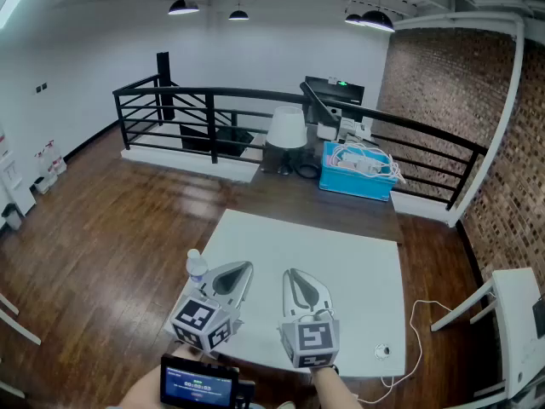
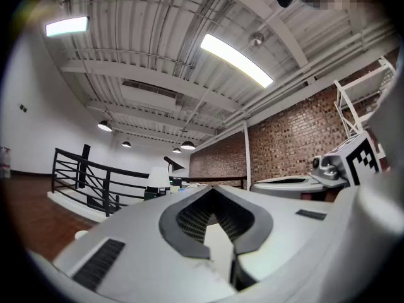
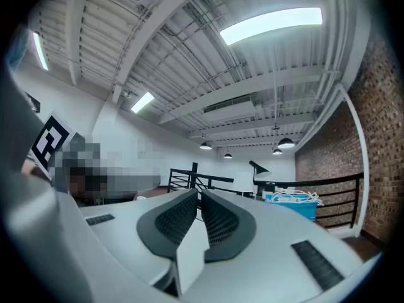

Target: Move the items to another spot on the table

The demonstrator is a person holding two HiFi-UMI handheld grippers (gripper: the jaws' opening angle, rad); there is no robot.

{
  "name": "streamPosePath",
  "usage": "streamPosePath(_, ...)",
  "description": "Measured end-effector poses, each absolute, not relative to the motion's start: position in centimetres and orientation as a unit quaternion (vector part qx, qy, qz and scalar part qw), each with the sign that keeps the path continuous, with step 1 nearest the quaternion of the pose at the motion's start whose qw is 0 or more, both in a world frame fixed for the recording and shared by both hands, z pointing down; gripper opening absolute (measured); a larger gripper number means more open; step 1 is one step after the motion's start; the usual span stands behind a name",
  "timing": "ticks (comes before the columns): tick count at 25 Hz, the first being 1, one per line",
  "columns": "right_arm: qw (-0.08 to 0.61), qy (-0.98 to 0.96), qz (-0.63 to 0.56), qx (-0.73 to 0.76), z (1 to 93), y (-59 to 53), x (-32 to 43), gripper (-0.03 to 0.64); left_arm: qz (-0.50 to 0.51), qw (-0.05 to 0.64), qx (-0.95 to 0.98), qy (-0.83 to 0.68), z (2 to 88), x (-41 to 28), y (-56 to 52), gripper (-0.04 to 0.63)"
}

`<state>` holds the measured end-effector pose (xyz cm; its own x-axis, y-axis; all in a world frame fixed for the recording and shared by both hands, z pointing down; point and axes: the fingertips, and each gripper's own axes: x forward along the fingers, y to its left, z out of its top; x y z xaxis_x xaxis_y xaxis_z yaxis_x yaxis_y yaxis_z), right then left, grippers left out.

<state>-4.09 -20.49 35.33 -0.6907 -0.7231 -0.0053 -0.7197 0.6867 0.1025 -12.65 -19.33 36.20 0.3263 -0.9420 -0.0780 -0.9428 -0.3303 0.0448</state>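
A clear plastic bottle (image 1: 195, 268) with a white cap stands at the left edge of the white table (image 1: 341, 262). A small roundish object (image 1: 381, 350) lies near the table's front right corner. Both grippers are held over the table's near side, tilted upward, so their own views show mostly ceiling and room. My left gripper (image 1: 242, 268) (image 2: 212, 192) is just right of the bottle, its pads together at the tips and nothing between them. My right gripper (image 1: 292, 276) (image 3: 197, 195) is beside it, shut and empty.
A blue crate (image 1: 356, 177) of cables and a white-shaded lamp (image 1: 287, 129) stand on a dark table beyond, against a black railing (image 1: 213, 100). A white rack (image 1: 518, 313) is at the right, with a cable on the wood floor. A small screen (image 1: 199, 386) sits by my hands.
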Motion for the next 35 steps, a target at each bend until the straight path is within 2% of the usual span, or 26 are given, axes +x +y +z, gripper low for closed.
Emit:
streamPosePath(23, 0.019, -0.967, -0.06, 0.247, 38.1, -14.0, -24.6, 0.032, 0.03, -0.007, -0.74, 0.672, 38.9, -29.9, -11.9, 0.011)
streamPosePath(24, 0.021, -0.968, -0.059, 0.242, 38.3, -13.7, -25.3, 0.044, 0.031, -0.006, -0.738, 0.674, 39.0, -30.4, -11.5, 0.011)
streamPosePath(26, 0.027, -0.97, -0.059, 0.234, 38.8, -13.0, -26.4, 0.134, 0.033, -0.004, -0.738, 0.674, 39.1, -31.1, -11.0, 0.011)
streamPosePath(33, 0.038, -0.967, -0.059, 0.246, 40.1, -13.0, -28.1, 0.139, 0.022, -0.013, -0.746, 0.665, 40.1, -32.7, -11.2, 0.023)
streamPosePath(35, 0.042, -0.965, -0.055, 0.254, 40.6, -13.4, -28.0, 0.17, 0.013, -0.011, -0.754, 0.656, 40.7, -32.6, -11.5, 0.025)
